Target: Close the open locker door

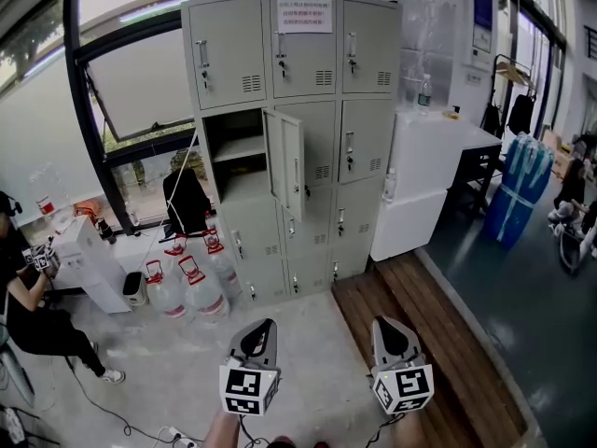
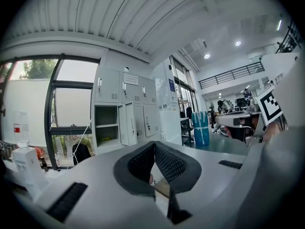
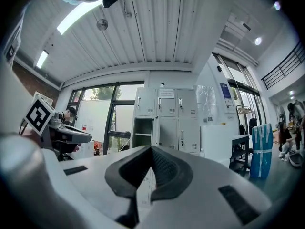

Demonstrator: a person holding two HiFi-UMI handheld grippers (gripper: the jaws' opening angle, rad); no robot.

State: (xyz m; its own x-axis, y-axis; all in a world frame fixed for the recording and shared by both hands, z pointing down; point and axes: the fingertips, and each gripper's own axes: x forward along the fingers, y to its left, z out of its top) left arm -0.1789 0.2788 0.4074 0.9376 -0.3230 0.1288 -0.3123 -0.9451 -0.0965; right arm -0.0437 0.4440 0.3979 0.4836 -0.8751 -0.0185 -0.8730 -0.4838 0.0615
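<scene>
A grey bank of lockers (image 1: 326,110) stands against the far wall. One door (image 1: 284,161) in the second row hangs open toward me, showing a shelf in its compartment (image 1: 233,152). The same locker bank (image 2: 126,109) shows small in the left gripper view, and the locker bank (image 3: 164,120) also in the right gripper view. My left gripper (image 1: 264,328) and right gripper (image 1: 385,325) are held low, well short of the lockers. Both are shut with nothing between their pads: the left gripper (image 2: 153,147) and the right gripper (image 3: 151,150) each show jaws meeting at the tips.
Several water jugs (image 1: 191,283) stand on the floor left of the lockers, next to a black chair (image 1: 187,199). A white cabinet (image 1: 424,180) sits right of the lockers. A person (image 1: 28,297) crouches at the far left. A wooden strip (image 1: 420,343) runs along the floor on the right.
</scene>
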